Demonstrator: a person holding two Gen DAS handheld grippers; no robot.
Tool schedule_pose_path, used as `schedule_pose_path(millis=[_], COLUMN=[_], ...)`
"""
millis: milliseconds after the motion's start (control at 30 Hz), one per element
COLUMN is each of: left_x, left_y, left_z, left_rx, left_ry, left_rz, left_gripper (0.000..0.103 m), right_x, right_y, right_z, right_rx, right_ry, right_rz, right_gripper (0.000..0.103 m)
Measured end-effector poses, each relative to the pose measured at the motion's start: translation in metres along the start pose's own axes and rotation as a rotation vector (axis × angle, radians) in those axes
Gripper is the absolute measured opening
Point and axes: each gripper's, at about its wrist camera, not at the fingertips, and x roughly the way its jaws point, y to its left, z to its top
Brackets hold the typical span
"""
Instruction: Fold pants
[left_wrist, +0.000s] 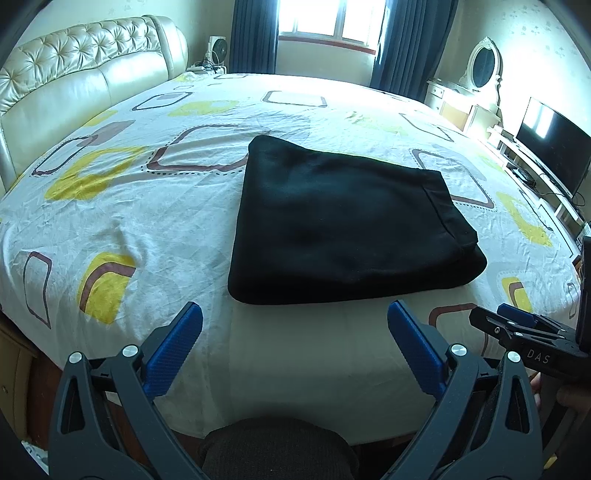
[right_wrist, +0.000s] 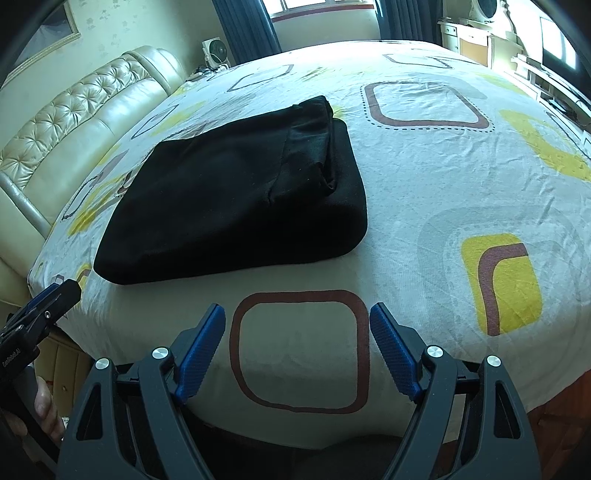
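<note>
Both tongs are held spread and empty above the near edge of the bed. The left tongs are seen with blue pads wide apart and nothing between them; the right tongs are likewise parted over bare sheet, well short of any cloth. Just beyond the left tongs, straight ahead and slightly to their right, the black pants are found lying flat as a compact, thick, layered rectangle. From the right tongs the same bundle is placed ahead and off to the left, with its open layered end turned toward the far right corner. Its longer side is judged to run away from the tongs, toward the headboard side. The left tongs are judged the nearer; folding appears largely complete.
</note>
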Motion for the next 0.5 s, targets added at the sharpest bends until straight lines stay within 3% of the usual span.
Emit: schedule_pose_path(millis=[500], left_x=[-0.0005], left_y=[0.0002], left_z=[-0.0001], left_rx=[-0.003], left_ry=[0.0], left_rz=[-0.001], left_gripper=[0.1], right_x=[0.0008], right_y=[0.0024], right_z=[-0.0016], right_rx=[-0.001], right_ry=[0.005], right_rz=[-0.002], right_gripper=[0.079])
